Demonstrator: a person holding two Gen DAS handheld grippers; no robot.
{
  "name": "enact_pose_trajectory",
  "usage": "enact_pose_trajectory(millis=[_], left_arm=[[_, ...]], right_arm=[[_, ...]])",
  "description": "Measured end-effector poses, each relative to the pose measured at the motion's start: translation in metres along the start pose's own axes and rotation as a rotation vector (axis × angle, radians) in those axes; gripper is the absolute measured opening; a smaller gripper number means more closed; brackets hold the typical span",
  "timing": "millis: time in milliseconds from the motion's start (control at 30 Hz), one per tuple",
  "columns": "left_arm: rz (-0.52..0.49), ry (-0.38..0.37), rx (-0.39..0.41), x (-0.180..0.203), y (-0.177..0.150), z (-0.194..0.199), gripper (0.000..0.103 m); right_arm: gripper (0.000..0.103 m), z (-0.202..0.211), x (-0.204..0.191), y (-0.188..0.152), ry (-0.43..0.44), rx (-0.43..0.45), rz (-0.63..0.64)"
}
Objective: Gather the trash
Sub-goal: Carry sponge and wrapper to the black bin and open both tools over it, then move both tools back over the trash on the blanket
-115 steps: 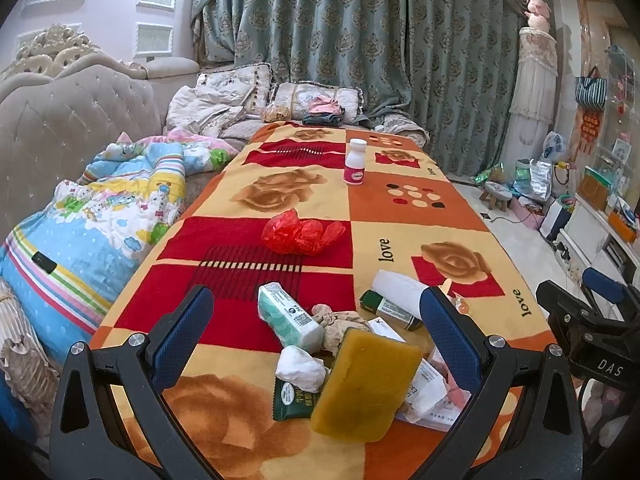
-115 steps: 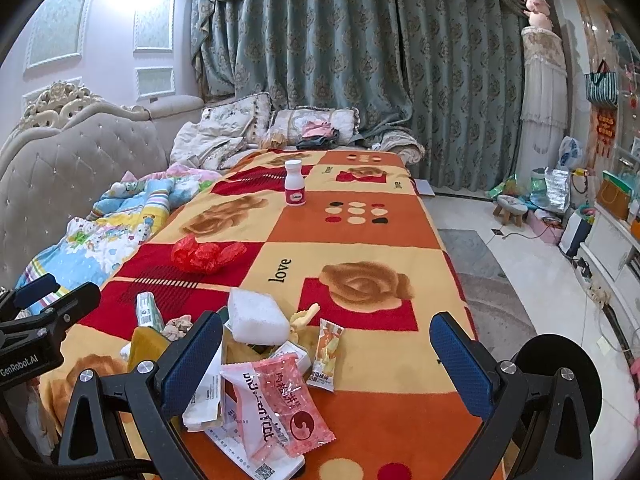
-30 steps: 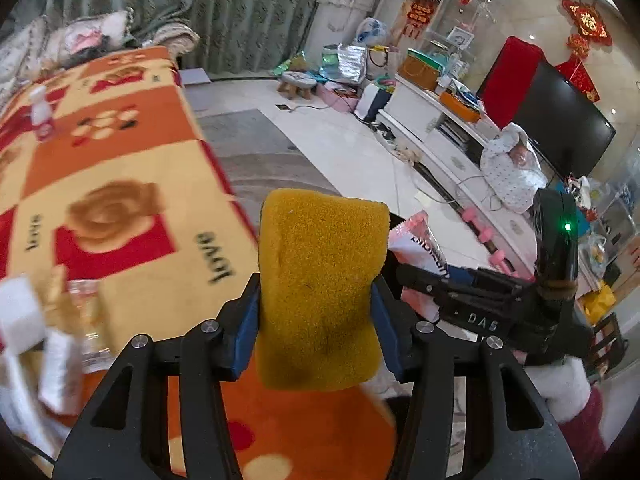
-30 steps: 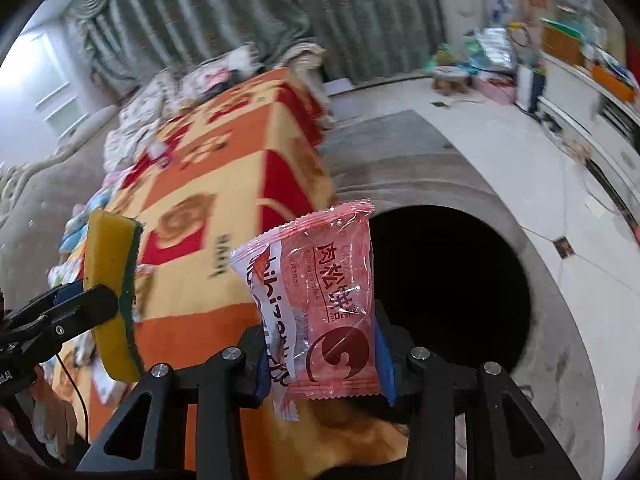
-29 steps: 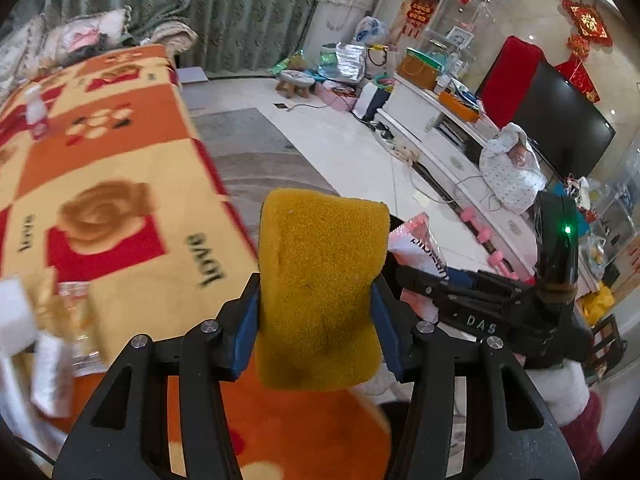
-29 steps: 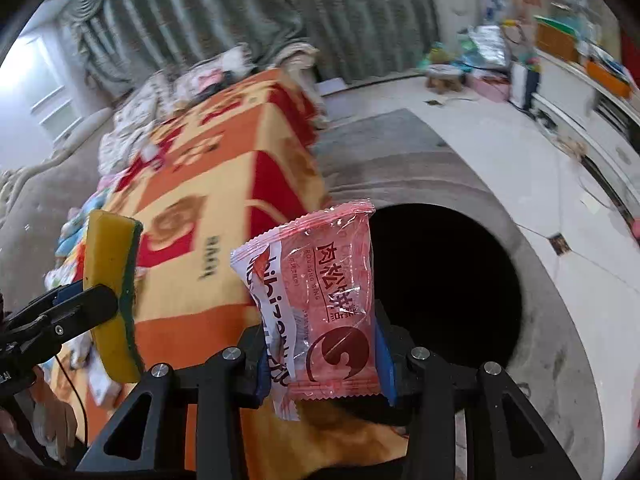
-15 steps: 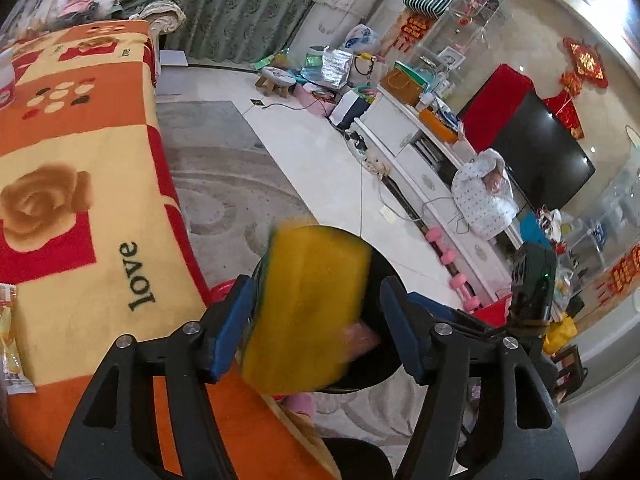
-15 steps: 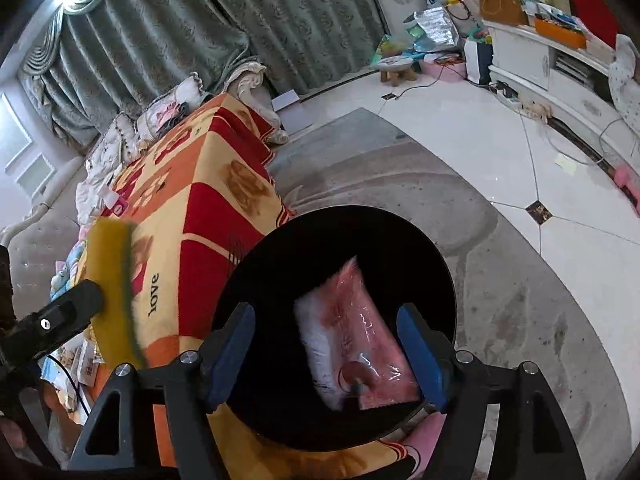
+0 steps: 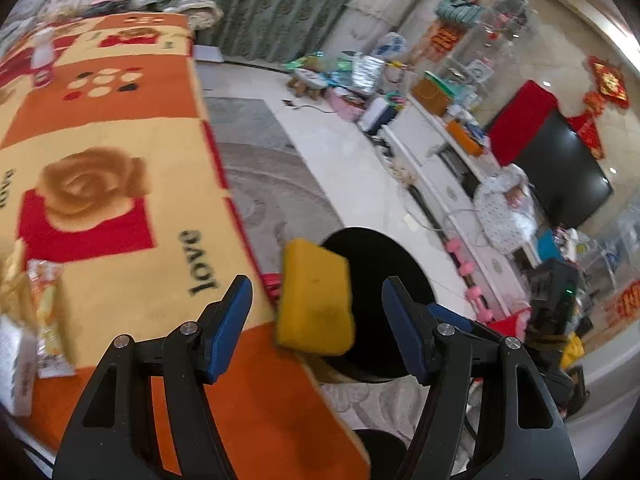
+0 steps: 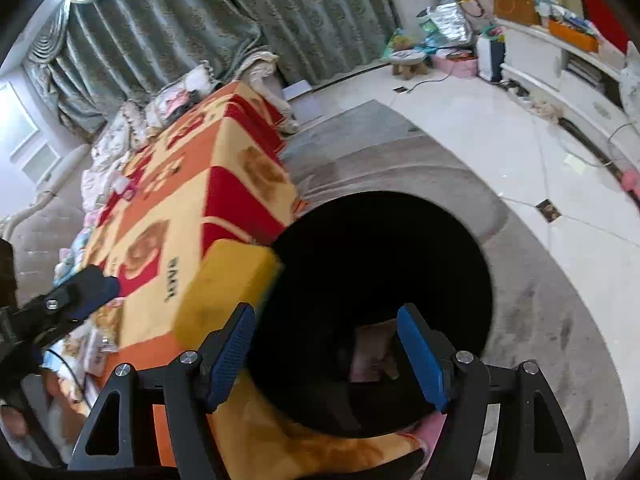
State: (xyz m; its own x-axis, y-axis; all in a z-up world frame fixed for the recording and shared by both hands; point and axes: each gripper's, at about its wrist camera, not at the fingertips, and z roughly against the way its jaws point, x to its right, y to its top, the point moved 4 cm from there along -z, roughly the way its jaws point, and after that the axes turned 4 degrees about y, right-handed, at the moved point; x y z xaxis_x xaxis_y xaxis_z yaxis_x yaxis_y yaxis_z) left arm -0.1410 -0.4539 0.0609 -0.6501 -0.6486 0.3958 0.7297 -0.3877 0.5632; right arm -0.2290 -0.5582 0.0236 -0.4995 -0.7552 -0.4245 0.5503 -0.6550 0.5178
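The yellow sponge (image 9: 315, 298) hangs loose ahead of the left gripper's (image 9: 316, 326) spread fingers, above the black bin (image 10: 376, 300) rim. The right gripper (image 10: 326, 352), fingers also apart and empty, points straight into the bin.

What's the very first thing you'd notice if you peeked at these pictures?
A yellow sponge hanging in mid-air between the open left tongs, touching neither pad, right at the edge of a big black bin. Beside the bin lies a bright orange, red and yellow blanket with roses and the word "love".
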Motion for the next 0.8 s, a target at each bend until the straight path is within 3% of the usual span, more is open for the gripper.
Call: enact_pose_trajectory(millis=[300,367,500,600,800], left_arm=[[-0.048,0.236,0.11,-0.034,-0.006,0.056,0.066],[-0.043,0.262,0.121,-0.044,-0.009,0.067,0.066],[-0.015,0.268,0.119,-0.066,-0.017,0.089,0.066],[0.013,0.278,0.12,-0.086,-0.023,0.109,0.066],[0.08,0.338,0.181,-0.13,-0.032,0.152,0.066]], right_arm=[[0.071,-0.035,-0.066,0.004,0.023,-0.033,0.112],[0.072,-0.047,-0.082,0.009,0.013,-0.035,0.129],[0.073,-0.073,-0.098,0.008,-0.086,-0.081,0.228],[0.073,-0.077,-0.085,0.005,-0.16,-0.108,0.236],[0.073,-0.035,-0.023,0.011,-0.27,-0.076,0.11]])
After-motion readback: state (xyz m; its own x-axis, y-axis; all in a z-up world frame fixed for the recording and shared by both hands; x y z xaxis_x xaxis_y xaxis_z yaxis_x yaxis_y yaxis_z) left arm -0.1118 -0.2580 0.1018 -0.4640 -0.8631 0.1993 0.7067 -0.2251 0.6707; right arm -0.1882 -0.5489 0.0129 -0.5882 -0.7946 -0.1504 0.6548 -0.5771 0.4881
